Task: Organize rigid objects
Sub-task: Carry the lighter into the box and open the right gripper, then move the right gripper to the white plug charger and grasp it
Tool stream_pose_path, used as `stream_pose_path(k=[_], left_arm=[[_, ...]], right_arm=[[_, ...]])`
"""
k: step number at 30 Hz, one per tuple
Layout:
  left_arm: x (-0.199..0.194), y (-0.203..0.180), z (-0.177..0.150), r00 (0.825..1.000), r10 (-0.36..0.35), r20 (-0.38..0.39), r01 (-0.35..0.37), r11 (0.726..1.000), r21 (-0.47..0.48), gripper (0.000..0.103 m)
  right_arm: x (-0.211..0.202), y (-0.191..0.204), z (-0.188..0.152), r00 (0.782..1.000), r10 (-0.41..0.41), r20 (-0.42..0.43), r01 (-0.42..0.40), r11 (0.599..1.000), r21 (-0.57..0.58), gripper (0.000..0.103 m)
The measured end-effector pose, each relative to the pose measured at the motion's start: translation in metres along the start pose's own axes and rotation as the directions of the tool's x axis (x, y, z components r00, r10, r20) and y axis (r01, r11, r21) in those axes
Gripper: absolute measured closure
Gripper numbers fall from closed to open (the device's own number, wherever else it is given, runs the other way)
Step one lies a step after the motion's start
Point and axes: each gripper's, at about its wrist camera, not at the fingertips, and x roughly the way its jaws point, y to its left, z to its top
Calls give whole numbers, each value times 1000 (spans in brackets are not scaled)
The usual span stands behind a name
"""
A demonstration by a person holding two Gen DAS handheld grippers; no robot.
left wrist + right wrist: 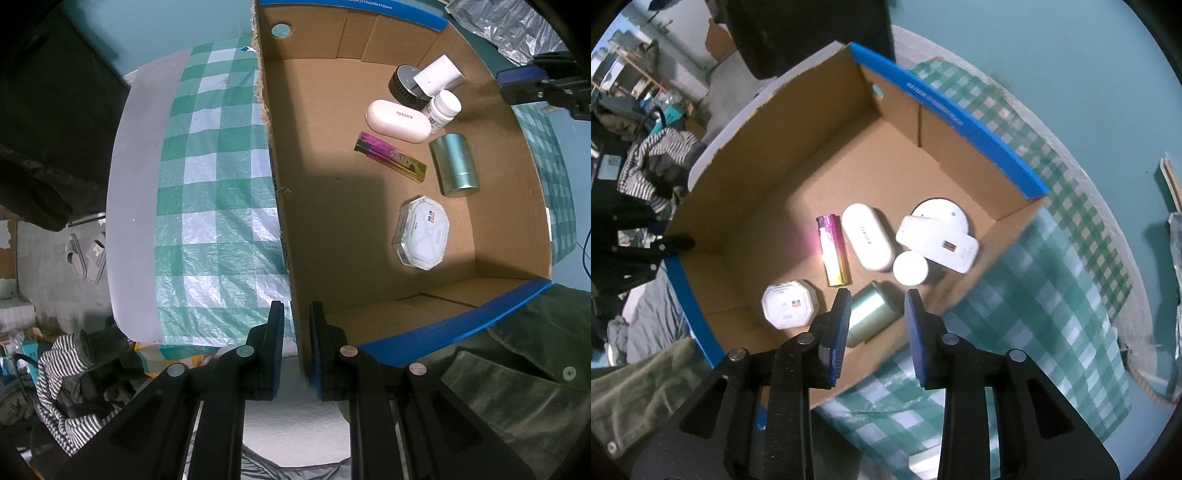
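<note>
The left gripper is clamped narrowly on the torn side wall of the cardboard box, one finger outside and one inside. The right gripper hangs above the box's opposite wall with its jaws spread wide and nothing between them; the teal tin lies on the box floor below the gap.

On that floor, all toward the right gripper's side, the teal tin lies on its side. Just beside it is a pink-to-gold lighter, then a white oval case. A white pill bottle stands near a black round puck, with a white charger block leaning across the puck. An octagonal white container sits apart from the others, closer to the blue-edged wall. The rest of the box floor is bare.

The box rests on a green-and-white checked tablecloth laid over a pale grey table. Beyond the table edge are a grey floor with a pair of slippers, a striped garment heaped on dark things, and a teal wall. Crinkled silver plastic lies past the box's far corner.
</note>
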Motion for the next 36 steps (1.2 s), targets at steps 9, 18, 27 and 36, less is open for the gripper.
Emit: stream_pose_path(k=[9,18,27,36], left_arm=[[-1,0,1,1000,2,1,-2,1000,11,90],[0,-3,2,1000,-7,2,7,1000,15,90],[1,-3,1,1000,-10,3,10,1000,16,90],[1,0,2,1000,-17,3,17,1000,16,90]], right_arm=[[-21,-20,-21,999,-18,40,15,997,79,66],[-32,-42,-51,997,-58,45,49,984,174,57],[-29,-64,-87,997,-69,23,60,960,274,57],[-11,-84,-129,996,-90,-22,91,911,402,50]])
